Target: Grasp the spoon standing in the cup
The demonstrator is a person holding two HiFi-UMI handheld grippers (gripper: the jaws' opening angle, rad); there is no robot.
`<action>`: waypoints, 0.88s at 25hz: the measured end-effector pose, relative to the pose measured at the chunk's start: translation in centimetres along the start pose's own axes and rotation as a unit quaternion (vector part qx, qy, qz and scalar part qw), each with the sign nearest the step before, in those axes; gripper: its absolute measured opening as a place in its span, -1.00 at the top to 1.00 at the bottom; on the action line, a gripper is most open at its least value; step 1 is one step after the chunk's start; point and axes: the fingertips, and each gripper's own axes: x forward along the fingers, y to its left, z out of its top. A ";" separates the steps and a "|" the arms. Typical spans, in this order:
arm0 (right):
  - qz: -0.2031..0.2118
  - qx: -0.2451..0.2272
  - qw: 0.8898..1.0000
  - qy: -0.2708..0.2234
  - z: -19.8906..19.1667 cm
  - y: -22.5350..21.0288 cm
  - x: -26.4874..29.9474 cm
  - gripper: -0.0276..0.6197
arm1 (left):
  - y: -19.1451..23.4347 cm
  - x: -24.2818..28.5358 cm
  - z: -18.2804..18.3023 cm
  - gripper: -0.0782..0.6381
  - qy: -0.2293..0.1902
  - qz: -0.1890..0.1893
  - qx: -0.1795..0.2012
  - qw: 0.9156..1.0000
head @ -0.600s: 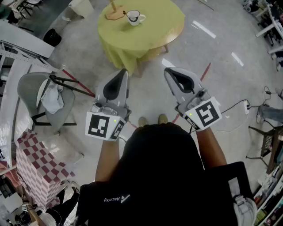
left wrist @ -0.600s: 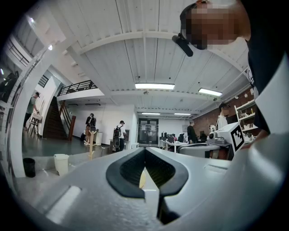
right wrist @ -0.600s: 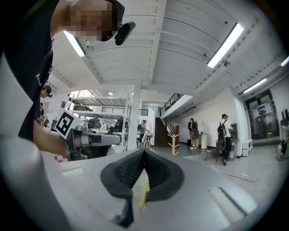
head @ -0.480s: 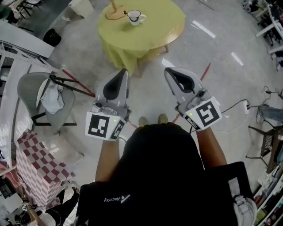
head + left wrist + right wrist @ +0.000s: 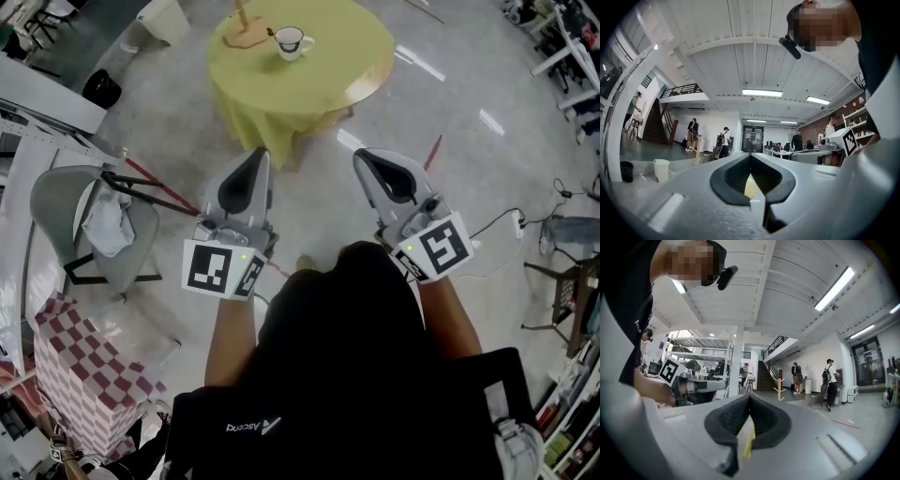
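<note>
A white cup (image 5: 291,41) with a spoon (image 5: 275,32) standing in it sits on the round table under a yellow-green cloth (image 5: 309,75), far ahead at the top of the head view. My left gripper (image 5: 262,153) and right gripper (image 5: 360,155) are held side by side at waist height, well short of the table, pointing toward it. Both are shut with nothing between the pads. In the left gripper view the left gripper (image 5: 751,155) has its jaws meeting, and in the right gripper view the right gripper (image 5: 750,397) likewise. Neither gripper view shows the cup.
A wooden stand (image 5: 246,28) is on the table beside the cup. A grey chair (image 5: 70,202) with a cloth stands at left, a checkered box (image 5: 80,370) below it. Bins (image 5: 167,17) are at top left, a cable (image 5: 502,220) lies at right. People (image 5: 829,380) stand far off.
The person has stepped slightly toward the table, and the feet are now hidden under the body. Both grippers keep the same shut pose in front.
</note>
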 end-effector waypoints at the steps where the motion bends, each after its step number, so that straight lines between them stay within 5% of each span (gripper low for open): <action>1: -0.001 -0.002 1.000 0.003 -0.2 0.0 0.3 0.91 | 0.6 0.3 -0.2 0.75 -0.001 0.000 -0.002 1.000; 10: -0.003 -0.012 1.000 0.004 -0.9 -4.7 4.4 0.91 | 4.9 5.6 -1.3 0.75 0.005 0.007 -0.002 1.000; 22: 0.038 -0.003 0.999 -0.012 -2.2 -21.8 14.8 0.91 | 13.2 22.6 -5.0 0.75 0.042 0.076 0.004 0.996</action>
